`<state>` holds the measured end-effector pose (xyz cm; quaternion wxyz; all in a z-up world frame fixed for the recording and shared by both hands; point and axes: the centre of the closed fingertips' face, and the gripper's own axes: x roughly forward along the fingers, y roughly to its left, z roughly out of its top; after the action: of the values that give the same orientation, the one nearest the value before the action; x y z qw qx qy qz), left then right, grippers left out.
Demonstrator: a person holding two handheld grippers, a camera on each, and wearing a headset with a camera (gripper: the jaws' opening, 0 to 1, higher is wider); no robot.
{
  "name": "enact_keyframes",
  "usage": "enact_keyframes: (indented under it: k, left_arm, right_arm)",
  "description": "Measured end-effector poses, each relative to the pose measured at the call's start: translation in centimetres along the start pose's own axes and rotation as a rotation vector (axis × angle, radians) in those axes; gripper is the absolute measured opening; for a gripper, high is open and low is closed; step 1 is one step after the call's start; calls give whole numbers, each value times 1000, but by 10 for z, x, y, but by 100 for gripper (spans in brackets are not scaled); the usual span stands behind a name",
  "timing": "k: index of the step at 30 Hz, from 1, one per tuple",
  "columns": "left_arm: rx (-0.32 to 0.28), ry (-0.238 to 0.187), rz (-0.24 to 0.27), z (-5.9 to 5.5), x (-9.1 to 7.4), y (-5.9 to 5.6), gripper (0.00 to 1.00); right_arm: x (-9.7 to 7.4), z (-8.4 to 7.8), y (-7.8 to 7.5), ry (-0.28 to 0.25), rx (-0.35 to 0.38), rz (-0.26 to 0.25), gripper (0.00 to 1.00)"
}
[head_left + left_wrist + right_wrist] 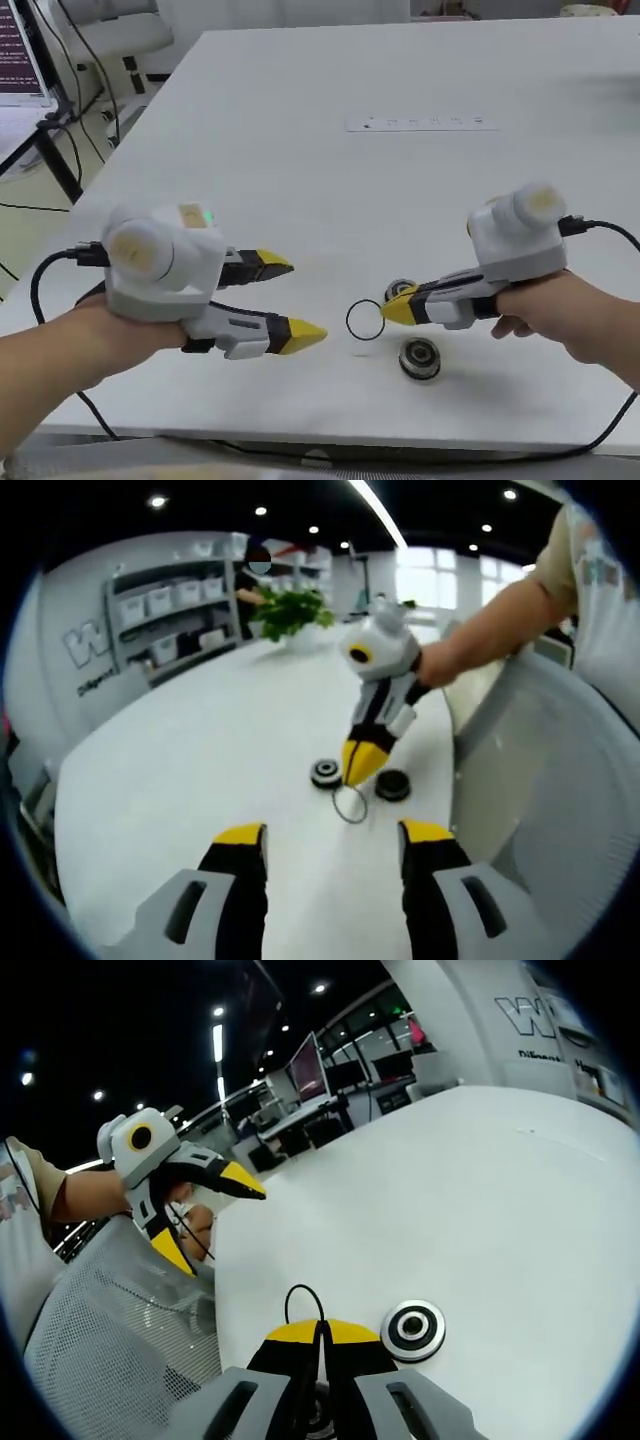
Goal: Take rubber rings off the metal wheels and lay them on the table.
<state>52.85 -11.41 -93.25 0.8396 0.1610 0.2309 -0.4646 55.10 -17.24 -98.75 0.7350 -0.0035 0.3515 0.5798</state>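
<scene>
White table (300,150), seen from the person's side. The left gripper (292,298) is held above the table's near left part, its yellow-tipped jaws spread wide with nothing between them; its own view (332,832) confirms the gap. The right gripper (398,309) points leftward, jaws pressed together on the edge of a thin black rubber ring (365,320), which projects beyond the tips. Whether the ring's free side rests on the table or hangs just above it cannot be told. The farther metal wheel (400,289) lies just behind the right gripper's tips, partly hidden by them. The nearer metal wheel (419,358) lies flat on the table just beside the same gripper, toward the person.
</scene>
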Motion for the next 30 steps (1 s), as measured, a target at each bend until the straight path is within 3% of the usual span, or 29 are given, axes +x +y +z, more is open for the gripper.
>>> enact_keyframes:
  k: [12,18,30]
  left_arm:
    - [-14,24,3,-9,-3,1,55]
    - [-17,28,3,-9,-3,1,55]
    - [0,28,-25,-1,4,-4,55]
  right_arm:
    - [12,-12,-4,68,-53,-25,1]
    - [12,-14,-1,78,-71,-24,11]
    - [-8,-6,3,17,-101,-17,21]
